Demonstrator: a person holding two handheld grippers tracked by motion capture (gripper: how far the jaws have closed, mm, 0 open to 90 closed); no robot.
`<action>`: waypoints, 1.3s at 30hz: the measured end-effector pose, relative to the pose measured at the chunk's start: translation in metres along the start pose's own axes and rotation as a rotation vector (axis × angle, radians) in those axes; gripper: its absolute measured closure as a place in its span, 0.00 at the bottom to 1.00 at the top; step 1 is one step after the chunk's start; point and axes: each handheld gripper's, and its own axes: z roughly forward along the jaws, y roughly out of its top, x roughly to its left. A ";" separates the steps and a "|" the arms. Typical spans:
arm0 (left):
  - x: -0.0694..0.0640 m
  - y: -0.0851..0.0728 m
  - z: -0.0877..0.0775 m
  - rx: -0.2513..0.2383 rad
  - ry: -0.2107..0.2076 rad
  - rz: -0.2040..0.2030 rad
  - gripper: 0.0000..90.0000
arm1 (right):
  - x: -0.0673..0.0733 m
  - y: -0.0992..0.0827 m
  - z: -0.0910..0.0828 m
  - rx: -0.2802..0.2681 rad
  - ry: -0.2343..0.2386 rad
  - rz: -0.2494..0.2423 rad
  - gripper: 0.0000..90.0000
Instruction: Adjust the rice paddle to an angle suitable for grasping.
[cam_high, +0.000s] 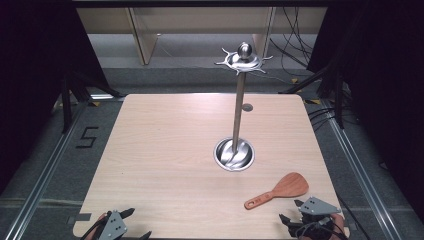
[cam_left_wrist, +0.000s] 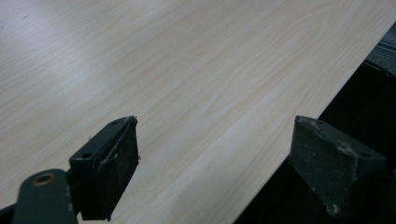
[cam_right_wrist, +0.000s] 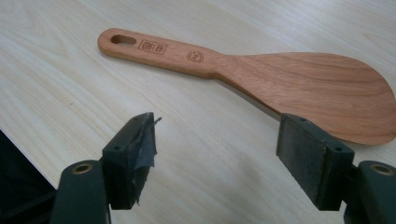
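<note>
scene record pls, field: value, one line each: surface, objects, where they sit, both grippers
surface: light wooden table
stand: upright metal hook stand, round base near table centre, hooks at the top bare
utensil: wooden rice paddle lying flat near the right front corner, hole in the handle end, blade toward the back right
left gripper: open, at the front left edge, holding nothing
right gripper: open, just short of the paddle, not touching it
</note>
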 end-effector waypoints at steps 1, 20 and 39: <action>0.000 0.000 0.000 0.003 -0.001 -0.003 0.17 | 0.000 0.000 0.000 -0.002 0.000 0.000 0.33; 0.000 0.000 0.001 0.008 0.001 0.022 0.17 | 0.000 0.000 0.003 0.008 0.001 -0.008 0.33; 0.002 -0.001 0.003 0.022 0.000 0.032 0.17 | 0.001 0.023 0.004 0.005 0.034 -0.116 0.34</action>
